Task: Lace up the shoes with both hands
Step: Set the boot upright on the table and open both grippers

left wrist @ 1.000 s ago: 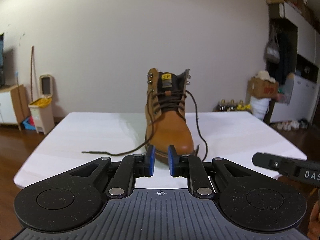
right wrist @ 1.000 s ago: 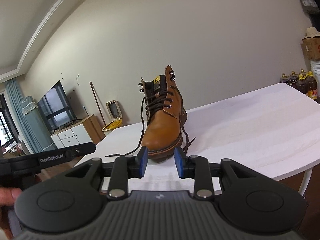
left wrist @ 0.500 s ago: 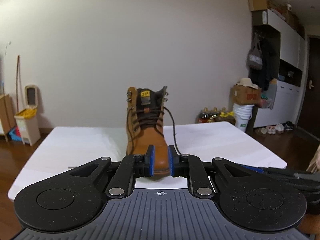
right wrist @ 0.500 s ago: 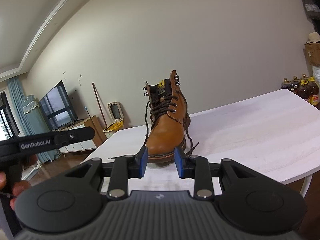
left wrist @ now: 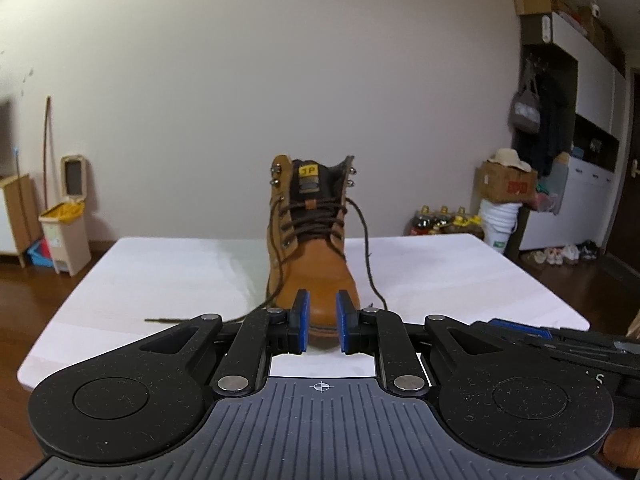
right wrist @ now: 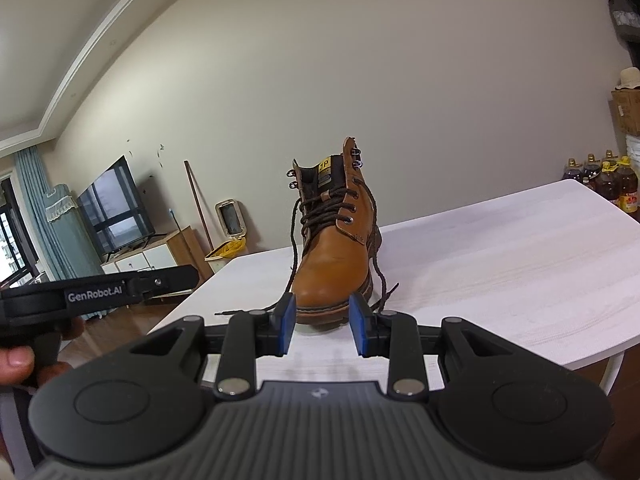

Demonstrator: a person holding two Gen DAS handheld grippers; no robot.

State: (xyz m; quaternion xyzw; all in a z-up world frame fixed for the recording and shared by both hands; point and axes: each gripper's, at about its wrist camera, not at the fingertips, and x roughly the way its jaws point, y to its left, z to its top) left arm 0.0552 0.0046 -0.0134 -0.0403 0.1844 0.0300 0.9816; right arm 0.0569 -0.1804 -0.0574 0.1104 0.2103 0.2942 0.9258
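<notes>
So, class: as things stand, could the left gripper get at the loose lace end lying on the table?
Probably yes. The left gripper is open and empty, and the lace end lies on bare table beside the boot.

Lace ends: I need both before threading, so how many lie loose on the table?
2: left lace end trails across the table left of the boot; right lace end hangs beside its toe.

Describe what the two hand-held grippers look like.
Both look alike. The left hand-held gripper and the right hand-held gripper have matte black linkages with silver pivot pins, two round discs, a ribbed grey deck and blue pads. The left one's side reads "GenRobot.AI" in white. No sleeves show.
</notes>
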